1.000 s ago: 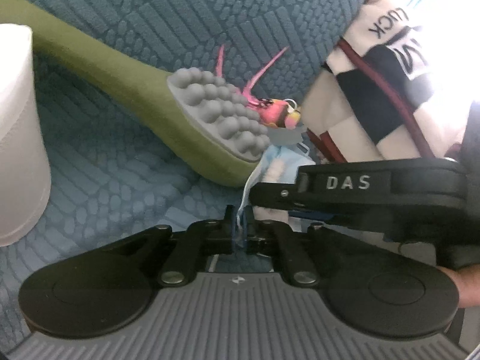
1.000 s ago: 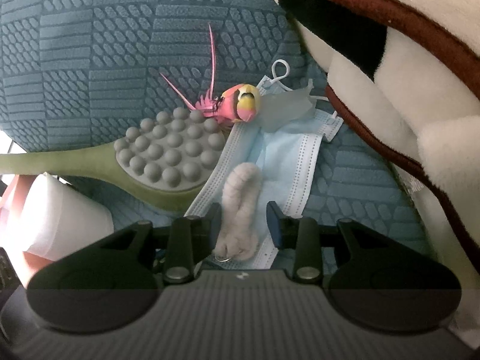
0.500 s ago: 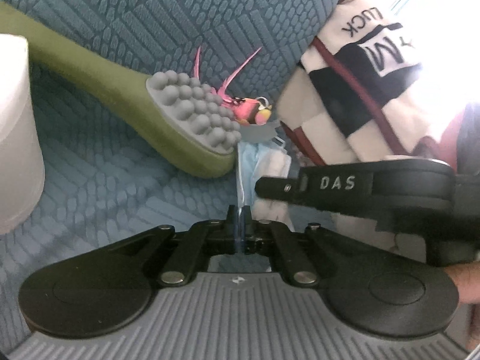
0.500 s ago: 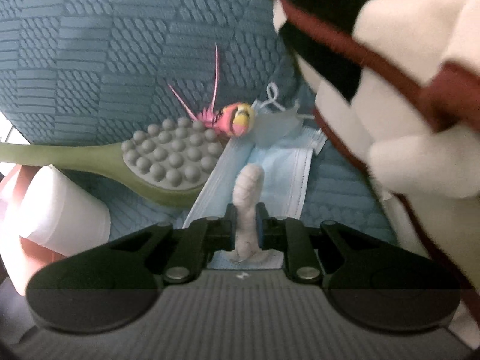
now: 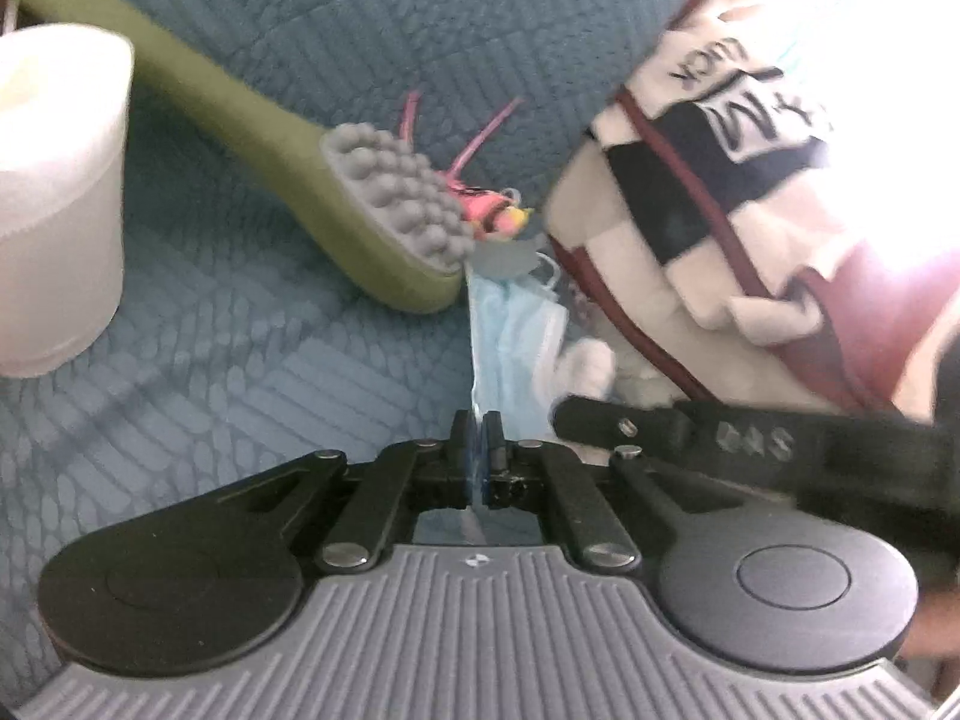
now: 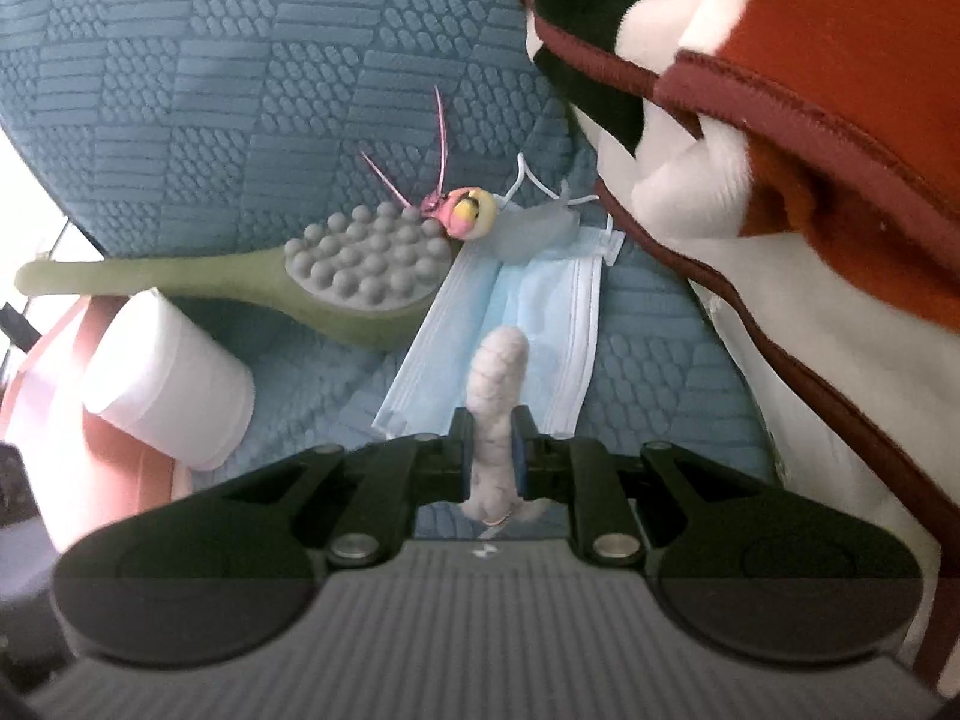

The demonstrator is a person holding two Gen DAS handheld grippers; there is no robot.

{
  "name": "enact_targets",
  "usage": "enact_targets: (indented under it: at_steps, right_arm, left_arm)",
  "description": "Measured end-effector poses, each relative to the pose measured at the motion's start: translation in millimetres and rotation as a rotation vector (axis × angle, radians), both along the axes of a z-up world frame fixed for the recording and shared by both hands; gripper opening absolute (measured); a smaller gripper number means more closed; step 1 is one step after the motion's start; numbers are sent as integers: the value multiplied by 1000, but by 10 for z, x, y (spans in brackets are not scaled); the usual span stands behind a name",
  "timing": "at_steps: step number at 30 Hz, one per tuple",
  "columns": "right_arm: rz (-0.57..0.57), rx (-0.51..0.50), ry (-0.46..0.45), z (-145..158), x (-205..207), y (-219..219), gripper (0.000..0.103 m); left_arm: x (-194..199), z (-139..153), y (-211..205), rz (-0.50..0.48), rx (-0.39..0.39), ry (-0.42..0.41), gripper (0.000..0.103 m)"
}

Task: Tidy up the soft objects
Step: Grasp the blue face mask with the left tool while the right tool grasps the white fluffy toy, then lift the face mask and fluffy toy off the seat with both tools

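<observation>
Right now: left gripper (image 5: 478,429) clamped tight on the near edge of the blue face mask (image 5: 510,336), jaws pinched almost together with only the thin fabric between them. Mask lifted on edge from that pinch, long axis running toward 12 o'clock, far end reaching to just beside the head of the green massage brush (image 5: 396,228) at about 11 o'clock. Right gripper (image 6: 493,456) closed on the white fuzzy keychain tail (image 6: 498,372), pads pressing both flanks, tail standing out toward 12 o'clock over the mask, its ring end hanging below the jaws. Seen from the left wrist, right gripper entering from 3 o'clock, tip close beside the mask's right edge, so both tools crowded onto the same small patch.

Deciding relation, as a judgement: tail lying parallel to the mask and directly above it, so separating the two probably means drawing the hands apart sideways.

Further out: pink and yellow fishing-lure toy (image 6: 465,213) at 12 o'clock beyond the mask, white paper roll (image 5: 57,204) at 9 o'clock, checkered plush blanket (image 6: 780,192) filling 1 to 4 o'clock, all on a blue quilted cushion (image 6: 210,90).
</observation>
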State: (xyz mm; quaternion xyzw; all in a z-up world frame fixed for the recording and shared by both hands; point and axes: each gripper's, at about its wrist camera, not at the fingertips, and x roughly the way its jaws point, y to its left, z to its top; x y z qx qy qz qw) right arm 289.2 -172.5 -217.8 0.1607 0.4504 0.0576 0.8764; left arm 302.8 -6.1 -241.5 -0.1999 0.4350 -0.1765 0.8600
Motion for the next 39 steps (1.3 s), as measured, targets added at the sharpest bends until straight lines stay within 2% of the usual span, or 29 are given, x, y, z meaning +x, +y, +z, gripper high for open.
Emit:
enact_targets:
  at_steps: [2,4,5,6,9,13,16,18,20,21,25,34,39]
  right_arm:
    - [-5,-12,-7,6,8,10,17]
    - [-18,-10,-10,19,18,-26,17]
    - [-22,-9,-11,19,23,-38,17]
    - [-25,-11,-14,25,28,-53,17]
    - [-30,-5,-15,26,35,-80,17]
    - [-29,-7,-15,29,41,-86,17]
    - [-30,-4,-8,24,38,-95,17]
    - [-32,-6,-7,21,36,-100,17]
    - [-36,-11,-10,25,24,-105,17]
    - [-38,-17,-13,30,16,-105,17]
    - [-47,-20,-20,51,-41,-119,17]
    - [-37,12,-40,178,-285,-171,17]
    - [-24,9,-43,190,-393,-151,17]
  left_arm:
    - [41,-29,22,13,0,15,7]
    - [94,-50,50,28,-18,24,29]
    - [112,-51,67,41,-24,26,49]
    - [124,-48,82,56,-31,12,52]
    - [200,-62,86,60,-44,-4,52]
    - [305,-142,14,41,-71,2,51]
    - [371,-220,-71,24,-74,23,44]
    - [397,-257,-137,7,-43,27,19]
    - [395,-268,-164,8,-46,19,5]
    - [387,-263,-171,8,-56,13,3]
    - [295,-97,-219,-10,-56,-40,2]
    - [-191,217,-83,-7,-78,-3,2]
    - [-565,363,-17,-12,-44,-16,2]
